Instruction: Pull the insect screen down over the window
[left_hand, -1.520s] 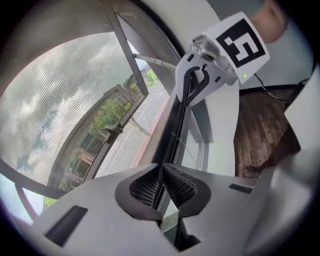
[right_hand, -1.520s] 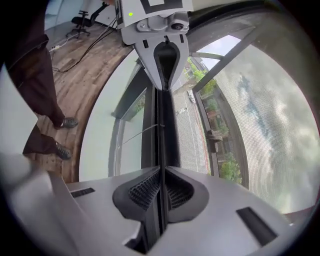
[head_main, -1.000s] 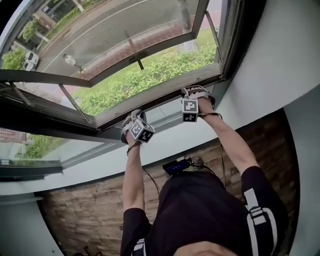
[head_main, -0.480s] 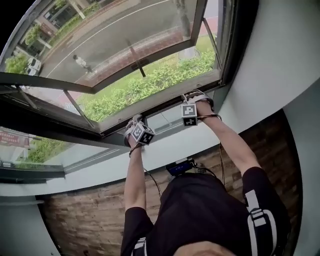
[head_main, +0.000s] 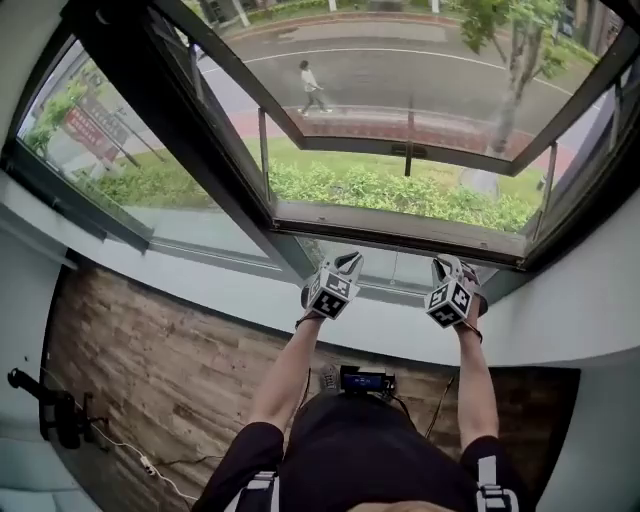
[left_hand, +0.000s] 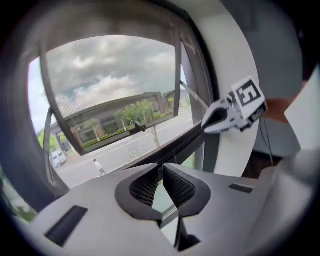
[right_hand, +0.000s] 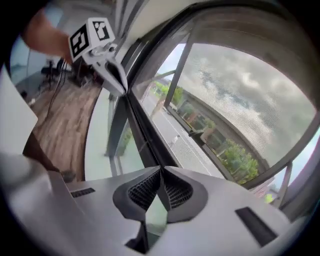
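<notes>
The insect screen is a fine mesh that spans the window opening, and its dark bottom bar lies just above the white sill. My left gripper is shut on that bar toward its left. My right gripper is shut on it further right. In the left gripper view the jaw tips meet on the dark bar, with the right gripper up the bar. In the right gripper view the tips pinch the bar, the left gripper is beyond them, and the mesh shows clearly.
The glass sash is swung open outward over grass and a road. A white sill runs under the window, with white walls at both sides. Below me are a wooden floor, a dark device and a black stand.
The head view has swung round, so the window now lies square ahead. Both grippers stay shut on the bar at the window's lower edge. A walker outside has moved along the road.
</notes>
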